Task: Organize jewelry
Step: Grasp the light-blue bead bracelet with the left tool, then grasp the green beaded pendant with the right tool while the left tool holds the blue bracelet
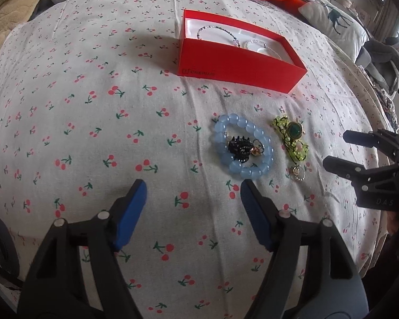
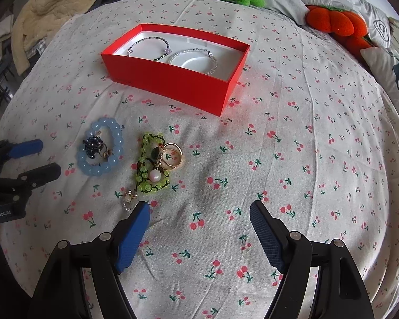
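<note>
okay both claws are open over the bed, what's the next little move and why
Probably ease the left claw forward and down onto the blue bead bracelet. It lies just ahead of the open tips, loose on the sheet, while the red box already holds two bracelets, so it likely goes there next.

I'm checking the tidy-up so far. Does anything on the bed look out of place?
Yes. The red box holds only two thin bracelets, while the blue bead bracelet, the green beaded piece and gold rings lie bunched on the cherry-print sheet, outside it.
</note>
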A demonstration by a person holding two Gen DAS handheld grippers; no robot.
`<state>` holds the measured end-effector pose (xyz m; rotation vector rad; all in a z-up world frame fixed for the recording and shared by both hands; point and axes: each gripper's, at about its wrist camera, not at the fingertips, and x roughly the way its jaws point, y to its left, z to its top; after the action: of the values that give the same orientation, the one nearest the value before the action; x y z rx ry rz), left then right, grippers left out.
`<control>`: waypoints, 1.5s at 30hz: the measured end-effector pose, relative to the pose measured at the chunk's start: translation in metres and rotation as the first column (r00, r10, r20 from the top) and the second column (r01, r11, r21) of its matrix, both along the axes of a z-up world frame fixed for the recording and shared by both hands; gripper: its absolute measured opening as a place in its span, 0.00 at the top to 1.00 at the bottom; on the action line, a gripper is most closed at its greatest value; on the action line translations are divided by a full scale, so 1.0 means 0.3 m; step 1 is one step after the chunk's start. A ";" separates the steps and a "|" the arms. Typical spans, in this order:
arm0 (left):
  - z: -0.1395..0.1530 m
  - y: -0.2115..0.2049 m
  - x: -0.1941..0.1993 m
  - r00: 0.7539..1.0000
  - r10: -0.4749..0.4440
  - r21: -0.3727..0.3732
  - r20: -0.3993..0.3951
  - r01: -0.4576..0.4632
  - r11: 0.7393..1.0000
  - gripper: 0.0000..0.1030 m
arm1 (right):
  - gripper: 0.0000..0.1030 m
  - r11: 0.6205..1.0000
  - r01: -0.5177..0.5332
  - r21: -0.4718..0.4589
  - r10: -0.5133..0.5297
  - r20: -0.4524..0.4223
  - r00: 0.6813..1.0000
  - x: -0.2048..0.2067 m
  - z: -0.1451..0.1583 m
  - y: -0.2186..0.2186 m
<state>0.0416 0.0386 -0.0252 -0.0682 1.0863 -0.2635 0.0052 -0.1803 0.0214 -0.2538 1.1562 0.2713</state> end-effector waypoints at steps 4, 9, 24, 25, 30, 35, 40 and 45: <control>-0.008 -0.019 0.031 1.000 0.023 -0.030 -0.018 -0.023 0.999 0.40 | 0.24 1.000 -0.004 0.000 0.004 0.003 1.000 0.001 0.005 -0.001; -0.027 -0.073 0.048 1.000 0.011 0.035 -0.001 -0.011 0.999 0.47 | 0.24 1.000 0.009 -0.002 -0.009 -0.007 1.000 0.011 -0.002 -0.017; -0.015 -0.068 0.104 0.998 0.053 -0.029 -0.040 -0.055 0.998 0.57 | 0.24 0.999 0.043 0.018 -0.043 -0.023 0.999 0.031 -0.005 -0.030; -0.015 -0.066 0.106 0.997 0.057 -0.037 -0.042 -0.058 0.998 0.57 | 0.24 0.999 0.044 0.018 -0.043 -0.022 0.999 0.032 -0.005 -0.029; -0.025 -0.091 0.120 0.998 0.053 -0.019 -0.034 -0.054 0.998 0.64 | 0.24 0.999 0.051 0.020 -0.050 -0.028 0.998 0.041 -0.013 -0.024; -0.039 -0.128 0.133 0.998 0.056 0.071 -0.025 -0.054 0.996 0.86 | 0.24 0.997 0.070 0.037 -0.069 -0.038 0.997 0.056 -0.016 -0.032; -0.033 -0.135 0.140 0.997 0.061 0.094 -0.037 -0.057 0.994 0.88 | 0.24 0.993 0.100 0.062 -0.098 -0.043 0.994 0.082 -0.007 -0.044; -0.009 -0.096 0.131 0.995 0.084 0.064 -0.048 -0.081 0.995 0.88 | 0.24 0.983 0.146 0.113 -0.138 -0.077 0.988 0.113 0.000 -0.056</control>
<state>0.0808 0.0099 -0.0279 -0.0643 1.1385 -0.1544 0.0392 -0.1972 0.0214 -0.0575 1.2154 0.2233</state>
